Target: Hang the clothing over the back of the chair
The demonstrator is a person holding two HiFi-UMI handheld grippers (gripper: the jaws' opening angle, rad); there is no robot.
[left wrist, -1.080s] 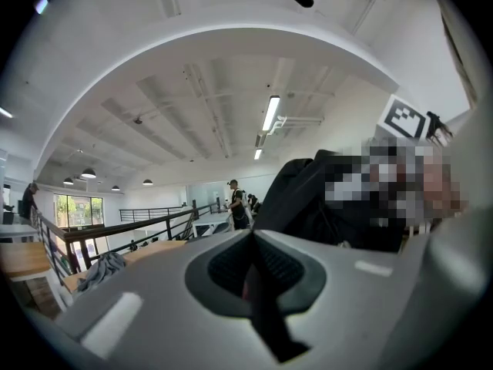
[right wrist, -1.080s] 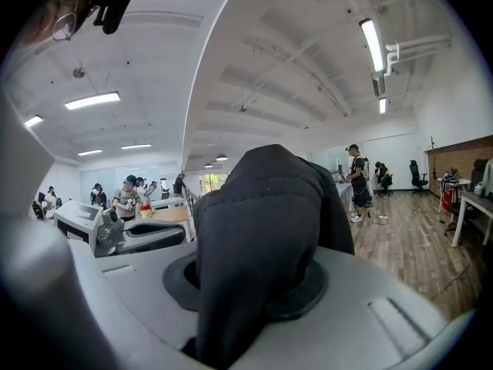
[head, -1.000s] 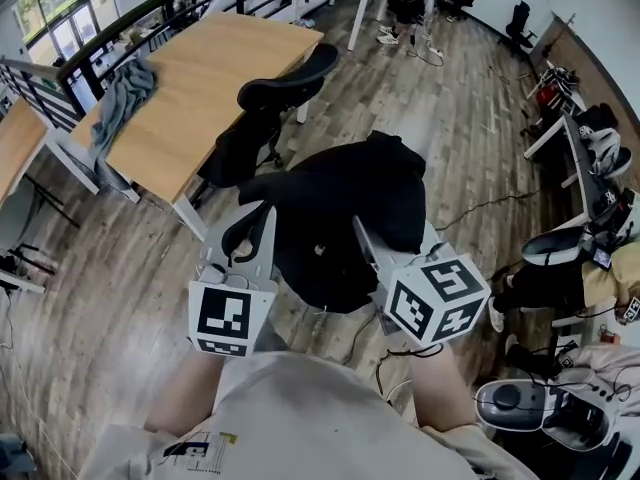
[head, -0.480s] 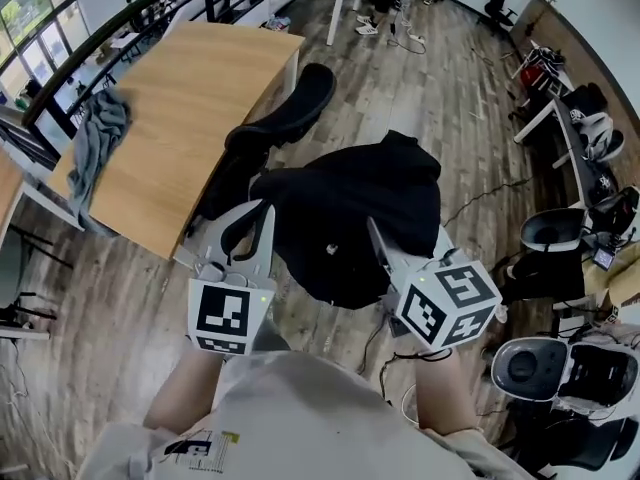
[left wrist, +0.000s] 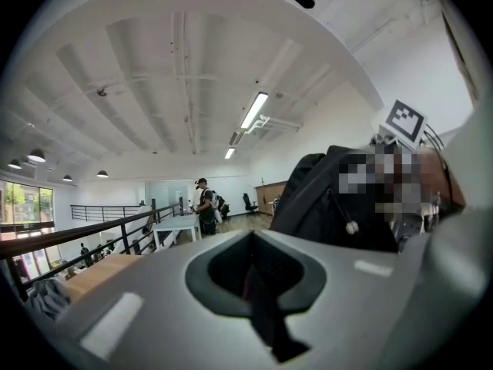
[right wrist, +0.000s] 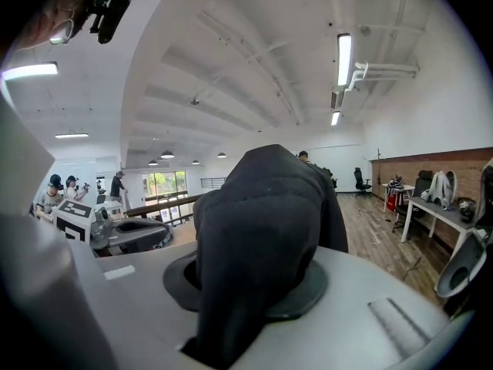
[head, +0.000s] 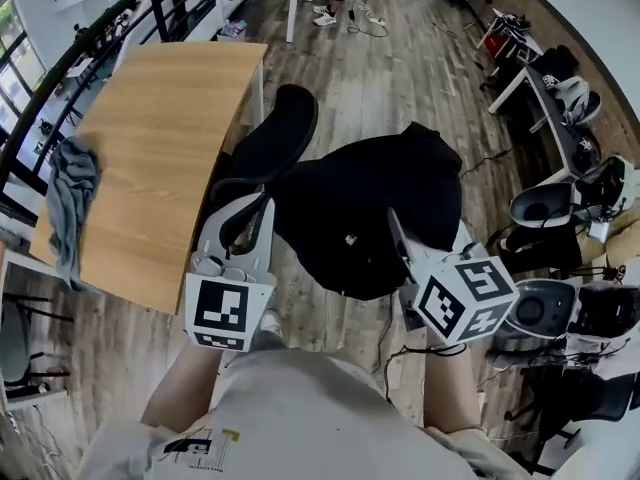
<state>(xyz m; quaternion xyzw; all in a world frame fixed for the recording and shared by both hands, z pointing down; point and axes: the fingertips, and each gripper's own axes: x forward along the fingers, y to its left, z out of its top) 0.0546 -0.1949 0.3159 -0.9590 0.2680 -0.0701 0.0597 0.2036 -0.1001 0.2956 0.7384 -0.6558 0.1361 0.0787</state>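
The room is bright and even under ceiling strip lights (left wrist: 254, 110), with daylight glowing pale at the windows (left wrist: 14, 203). The table (head: 150, 138) is flatly lit, and shadows on the floor are soft. The black clothing (head: 375, 208) swallows detail. Up close, my left claw (left wrist: 251, 237) and right claw (right wrist: 254, 260) blur. Corners go black and straight lines bow toward the edges.

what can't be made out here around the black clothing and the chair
- Head view: lower part of the chair, covered by the black garment and left tongs.
- Right gripper view: pads of the right tongs, buried in the garment.
- Left gripper view: a mosaic patch masks the area beside the garment; the chair is out of frame.
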